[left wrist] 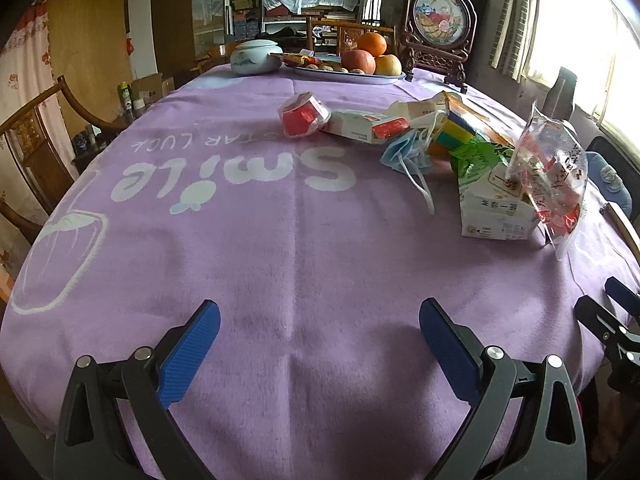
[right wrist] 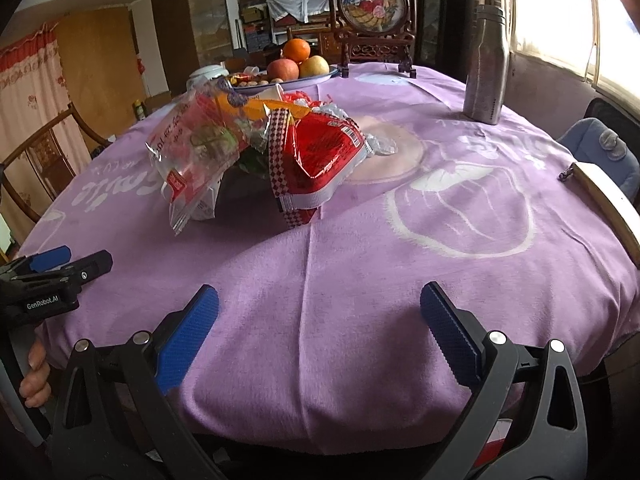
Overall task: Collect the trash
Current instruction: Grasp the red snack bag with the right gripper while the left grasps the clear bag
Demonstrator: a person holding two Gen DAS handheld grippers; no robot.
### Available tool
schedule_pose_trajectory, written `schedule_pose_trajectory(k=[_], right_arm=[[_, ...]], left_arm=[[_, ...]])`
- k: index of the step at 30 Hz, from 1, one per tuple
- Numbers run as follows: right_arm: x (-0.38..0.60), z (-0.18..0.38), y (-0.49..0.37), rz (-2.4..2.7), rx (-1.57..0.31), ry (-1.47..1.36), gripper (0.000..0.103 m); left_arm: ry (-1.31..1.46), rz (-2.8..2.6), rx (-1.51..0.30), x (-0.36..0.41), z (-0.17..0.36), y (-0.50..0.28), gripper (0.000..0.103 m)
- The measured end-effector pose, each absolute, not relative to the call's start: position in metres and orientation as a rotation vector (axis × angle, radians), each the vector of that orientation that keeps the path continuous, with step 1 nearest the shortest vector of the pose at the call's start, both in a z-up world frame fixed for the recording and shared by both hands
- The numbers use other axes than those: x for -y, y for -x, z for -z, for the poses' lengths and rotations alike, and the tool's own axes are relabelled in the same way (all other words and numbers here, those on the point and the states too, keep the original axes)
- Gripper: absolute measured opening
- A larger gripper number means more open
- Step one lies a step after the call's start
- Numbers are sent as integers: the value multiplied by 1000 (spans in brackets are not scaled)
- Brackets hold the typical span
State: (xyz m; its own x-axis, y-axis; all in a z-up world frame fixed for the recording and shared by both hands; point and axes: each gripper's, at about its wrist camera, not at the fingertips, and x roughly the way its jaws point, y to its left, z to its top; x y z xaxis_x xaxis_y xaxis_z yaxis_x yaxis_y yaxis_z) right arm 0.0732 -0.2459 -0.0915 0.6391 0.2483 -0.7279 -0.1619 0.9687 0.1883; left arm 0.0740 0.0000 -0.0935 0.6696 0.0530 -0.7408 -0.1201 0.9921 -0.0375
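While both pairs of tongs hang over the near edge of the worktop (left wrist: 280,264), nothing is yet in either: the left tongs (left wrist: 319,320) stand wide open above bare purple cloth, and the right tongs (right wrist: 319,306) are just as wide apart and empty. This looks like the very start of collecting, an approach before the first pick. The trash lies farther in, toward the middle and right of the worktop as the left wrist sees it: a clear crinkled bag (left wrist: 554,168) leaning on a white carton (left wrist: 494,208), then a blue face mask (left wrist: 404,152) with loose straps, a flat white box (left wrist: 362,124) and a small red-and-clear wrapper (left wrist: 304,114). From the right wrist view a red snack wrapper (right wrist: 320,156) lies nearest those tongs, touching the clear bag, so it seems the natural first target; thin film calls for a low pinch on a raised fold. Beyond stand a steel flask (right wrist: 486,68), a fruit tray (left wrist: 348,74) and a carved screen (left wrist: 440,28), none of them litter. No bin shows in either view, so where the trash should go cannot be told. The pile's inner items overlap and are hard to separate.
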Motion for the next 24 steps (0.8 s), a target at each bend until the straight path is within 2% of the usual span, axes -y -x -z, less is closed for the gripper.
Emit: schedule_pose_trajectory(k=[24], right_arm=[[244, 98, -66, -250, -765, -62, 98]], left_arm=[[78, -75, -781, -2, 98, -73, 98]])
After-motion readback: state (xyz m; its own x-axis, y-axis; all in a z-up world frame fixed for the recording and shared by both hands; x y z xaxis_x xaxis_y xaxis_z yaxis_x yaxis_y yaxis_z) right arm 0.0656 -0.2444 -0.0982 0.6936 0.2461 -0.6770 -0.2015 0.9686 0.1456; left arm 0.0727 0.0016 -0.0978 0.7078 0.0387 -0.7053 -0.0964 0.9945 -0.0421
